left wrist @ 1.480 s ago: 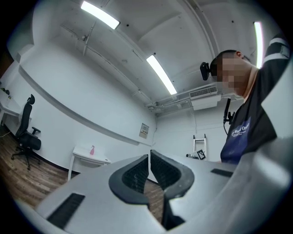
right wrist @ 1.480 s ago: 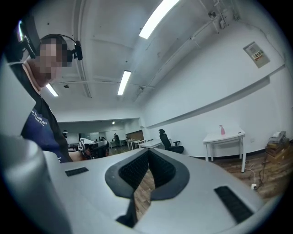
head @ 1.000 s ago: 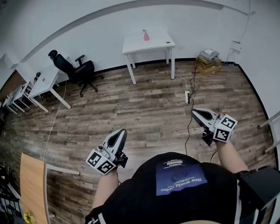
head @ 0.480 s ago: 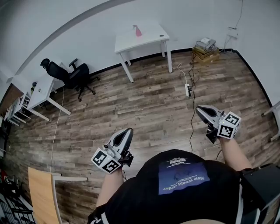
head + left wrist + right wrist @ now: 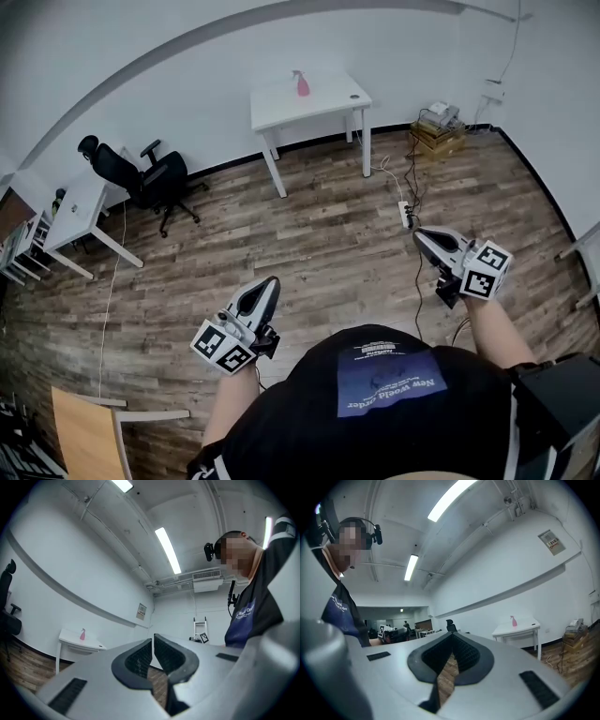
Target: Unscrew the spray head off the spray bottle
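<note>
Spray bottle (image 5: 302, 84) stands upright on the surface (image 5: 330, 94) well ahead, between my left gripper (image 5: 269, 283) and right gripper (image 5: 420, 236); both jaws pressed together, empty.

Grippers: two, the left gripper (image 5: 270, 282) and the right gripper (image 5: 417, 235), each with one marker cube (image 5: 222, 345).
Spray bottle (image 5: 302, 84): one.
White tables: two clearly, a far table (image 5: 333, 97) and a side table (image 5: 80, 204); more at the left edge, too cut off to count.
Office chair (image 5: 150, 176): one.
Power strip (image 5: 405, 214): one.
Stack of boxes (image 5: 439, 133): one.
Wooden tabletop (image 5: 80, 427): one.
Person (image 5: 394, 412): one.
</note>
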The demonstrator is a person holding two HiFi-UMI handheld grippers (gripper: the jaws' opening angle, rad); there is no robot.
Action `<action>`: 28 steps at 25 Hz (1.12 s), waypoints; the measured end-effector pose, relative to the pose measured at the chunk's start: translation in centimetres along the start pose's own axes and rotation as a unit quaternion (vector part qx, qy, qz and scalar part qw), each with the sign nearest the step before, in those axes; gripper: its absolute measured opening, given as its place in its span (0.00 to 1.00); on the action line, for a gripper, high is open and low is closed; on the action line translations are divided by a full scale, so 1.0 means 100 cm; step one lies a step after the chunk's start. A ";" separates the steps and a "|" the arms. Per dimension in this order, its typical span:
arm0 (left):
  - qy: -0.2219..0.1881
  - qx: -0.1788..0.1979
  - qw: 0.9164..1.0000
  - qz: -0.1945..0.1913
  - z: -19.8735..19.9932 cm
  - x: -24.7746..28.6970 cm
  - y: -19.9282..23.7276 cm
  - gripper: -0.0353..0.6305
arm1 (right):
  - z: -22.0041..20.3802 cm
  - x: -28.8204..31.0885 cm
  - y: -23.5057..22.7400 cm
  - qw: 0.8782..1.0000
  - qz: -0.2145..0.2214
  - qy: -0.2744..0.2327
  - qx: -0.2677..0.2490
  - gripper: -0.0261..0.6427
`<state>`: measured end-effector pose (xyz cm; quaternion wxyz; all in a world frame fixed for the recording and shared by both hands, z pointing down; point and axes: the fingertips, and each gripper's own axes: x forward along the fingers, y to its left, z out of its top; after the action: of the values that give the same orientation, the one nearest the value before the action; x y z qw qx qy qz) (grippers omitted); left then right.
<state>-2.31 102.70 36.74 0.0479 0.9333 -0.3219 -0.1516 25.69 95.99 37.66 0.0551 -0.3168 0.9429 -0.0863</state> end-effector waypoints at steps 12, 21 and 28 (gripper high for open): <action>0.002 -0.032 0.999 -0.003 -0.001 -0.027 0.093 0.08 | -0.022 0.101 0.007 0.999 -0.003 0.040 0.005 0.03; 0.013 -0.023 0.999 0.036 0.001 0.001 0.130 0.08 | -0.016 0.152 -0.041 0.998 0.043 0.039 0.021 0.03; -0.003 -0.012 0.998 0.069 0.002 0.072 0.146 0.08 | 0.018 0.168 -0.125 0.996 0.081 0.028 0.015 0.03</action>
<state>-5.52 86.74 37.47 0.0685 0.9077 -0.3841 -0.1546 20.00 75.81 37.59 0.0403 -0.2357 0.9654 -0.1040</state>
